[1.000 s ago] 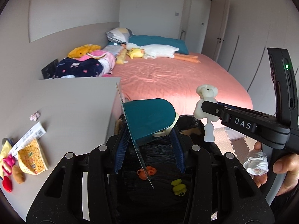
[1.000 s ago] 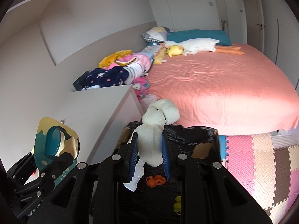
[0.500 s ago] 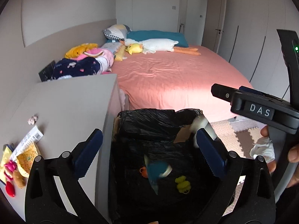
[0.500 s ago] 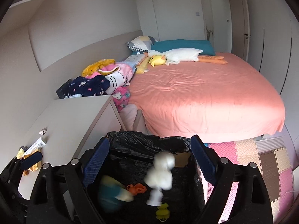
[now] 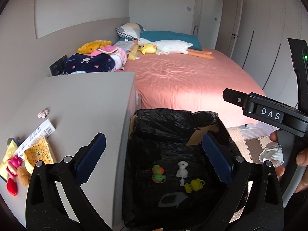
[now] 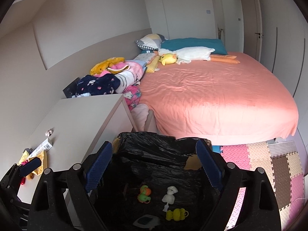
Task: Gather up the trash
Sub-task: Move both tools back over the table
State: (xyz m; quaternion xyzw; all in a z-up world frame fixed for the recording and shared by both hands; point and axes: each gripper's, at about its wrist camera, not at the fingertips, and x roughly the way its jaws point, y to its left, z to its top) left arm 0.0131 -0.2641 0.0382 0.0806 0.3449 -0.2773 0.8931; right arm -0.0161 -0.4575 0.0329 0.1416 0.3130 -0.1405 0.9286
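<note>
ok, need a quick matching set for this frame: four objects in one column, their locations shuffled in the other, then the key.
Objects:
1. white foam piece
2. barcode slip
3. white goose plush
4. crumpled white tissue

Locations:
A. on the pink bed
B. on the foam floor mat, by the right hand
C. on the bottom of the black-lined bin
D. on the grey cabinet top

Pairs: 1-C, 2-D, 3-A, 4-B
</note>
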